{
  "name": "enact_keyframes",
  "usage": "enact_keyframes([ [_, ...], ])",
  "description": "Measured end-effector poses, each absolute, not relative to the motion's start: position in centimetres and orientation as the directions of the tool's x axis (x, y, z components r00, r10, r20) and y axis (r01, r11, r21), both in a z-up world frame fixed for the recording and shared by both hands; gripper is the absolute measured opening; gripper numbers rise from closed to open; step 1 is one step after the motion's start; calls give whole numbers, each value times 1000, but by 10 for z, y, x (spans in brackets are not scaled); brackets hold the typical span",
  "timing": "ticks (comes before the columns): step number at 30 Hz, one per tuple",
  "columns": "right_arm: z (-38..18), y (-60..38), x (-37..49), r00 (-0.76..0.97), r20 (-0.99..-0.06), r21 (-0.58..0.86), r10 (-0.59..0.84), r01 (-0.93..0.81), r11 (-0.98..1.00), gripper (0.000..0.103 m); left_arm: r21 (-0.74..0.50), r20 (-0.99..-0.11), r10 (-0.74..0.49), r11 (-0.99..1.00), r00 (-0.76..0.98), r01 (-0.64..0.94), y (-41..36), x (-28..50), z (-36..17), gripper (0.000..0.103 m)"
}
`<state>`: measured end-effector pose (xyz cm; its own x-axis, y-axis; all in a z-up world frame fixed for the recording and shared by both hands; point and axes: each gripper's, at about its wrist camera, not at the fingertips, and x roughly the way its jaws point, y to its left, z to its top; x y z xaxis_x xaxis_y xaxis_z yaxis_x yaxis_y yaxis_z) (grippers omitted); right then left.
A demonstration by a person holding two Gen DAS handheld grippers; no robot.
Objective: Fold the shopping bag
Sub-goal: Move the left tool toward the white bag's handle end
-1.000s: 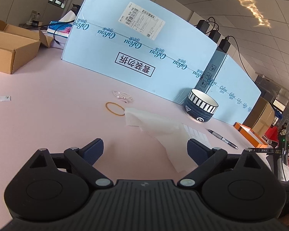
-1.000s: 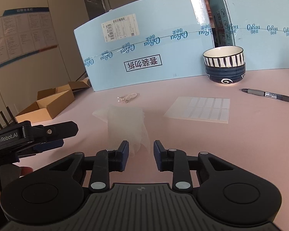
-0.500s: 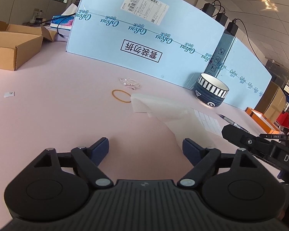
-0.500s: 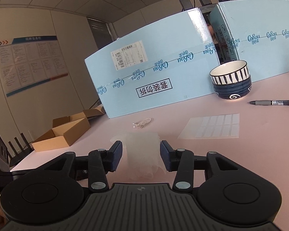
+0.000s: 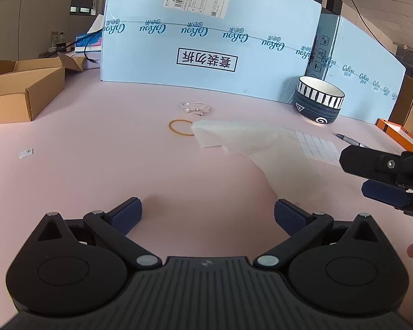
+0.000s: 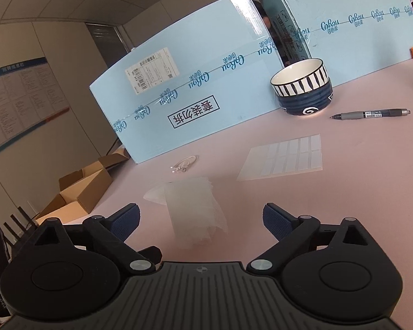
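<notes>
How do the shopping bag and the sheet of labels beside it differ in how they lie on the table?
The shopping bag is translucent, crumpled film, folded into a narrow strip with uneven edges; the label sheet is a flat, crisp rectangle divided into a grid. The bag lies between the open fingers of the right gripper; the sheet lies farther off, toward the bowl. Both are whitish and rest on the pink table, ungripped.
</notes>
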<state>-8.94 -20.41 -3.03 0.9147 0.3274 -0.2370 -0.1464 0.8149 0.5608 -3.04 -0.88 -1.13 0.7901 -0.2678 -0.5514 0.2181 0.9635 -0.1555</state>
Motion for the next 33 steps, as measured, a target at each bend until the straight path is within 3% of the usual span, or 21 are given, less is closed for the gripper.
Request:
enact_keyframes([
  [3,-20,-199,-93,908,-219,526,356,-197,827,103,-162,-548,-272,962,791,219,-8,-31,-12,103],
  [6,-11,-190,-86,893,-296,449,338,-182,875,102,-172,-540,-279,960,794,220,-6,-32,-12,103],
  [9,-11,-183,-68,896,-397,281,198,-87,956,101,-190,-531,-290,956,797,221,-4,-33,-13,103],
  [13,-18,-196,-39,928,-371,163,45,18,986,103,-200,-524,-295,955,799,221,-4,-34,-13,103],
  [20,-39,-202,-12,857,-511,185,68,33,982,103,-220,-512,-301,951,805,216,-2,-38,-12,103],
  [30,-42,-187,-7,813,-574,147,99,-17,989,103,-230,-496,-279,955,822,185,0,-40,-10,101],
  [33,-43,-190,-6,811,-574,167,111,-17,986,103,-253,-452,-309,944,837,211,3,-43,-4,97],
])
